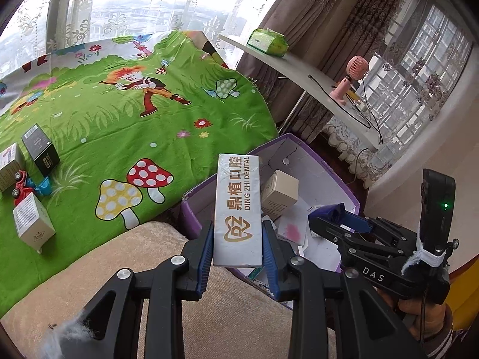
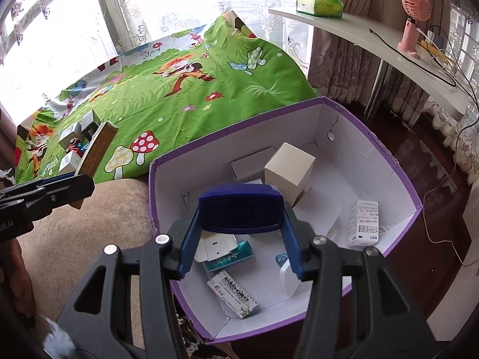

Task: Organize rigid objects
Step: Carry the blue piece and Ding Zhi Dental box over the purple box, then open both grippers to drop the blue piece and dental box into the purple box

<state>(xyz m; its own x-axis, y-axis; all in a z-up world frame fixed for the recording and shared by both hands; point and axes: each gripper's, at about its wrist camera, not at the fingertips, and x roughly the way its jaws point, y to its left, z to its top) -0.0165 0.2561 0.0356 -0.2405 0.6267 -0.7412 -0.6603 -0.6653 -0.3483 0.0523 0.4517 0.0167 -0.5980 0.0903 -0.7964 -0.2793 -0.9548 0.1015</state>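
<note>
My left gripper (image 1: 238, 239) is shut on a long silver dental box (image 1: 238, 209) and holds it over the near-left rim of the purple storage box (image 1: 191, 206). It also shows in the right wrist view (image 2: 95, 149). My right gripper (image 2: 241, 239) is shut on a dark blue rounded case (image 2: 241, 209) above the inside of the purple box (image 2: 404, 176). Inside lie a cream carton (image 2: 289, 170), a white medicine box (image 2: 362, 223), a teal pack (image 2: 230, 257) and other cartons.
Several small boxes (image 1: 33, 224) and a toy truck (image 1: 24, 187) lie on the green cartoon blanket (image 1: 119, 113) at the left. A beige cushion (image 1: 119, 263) lies in front. A white shelf (image 2: 389, 45) with a pink fan (image 2: 414, 15) stands at the right.
</note>
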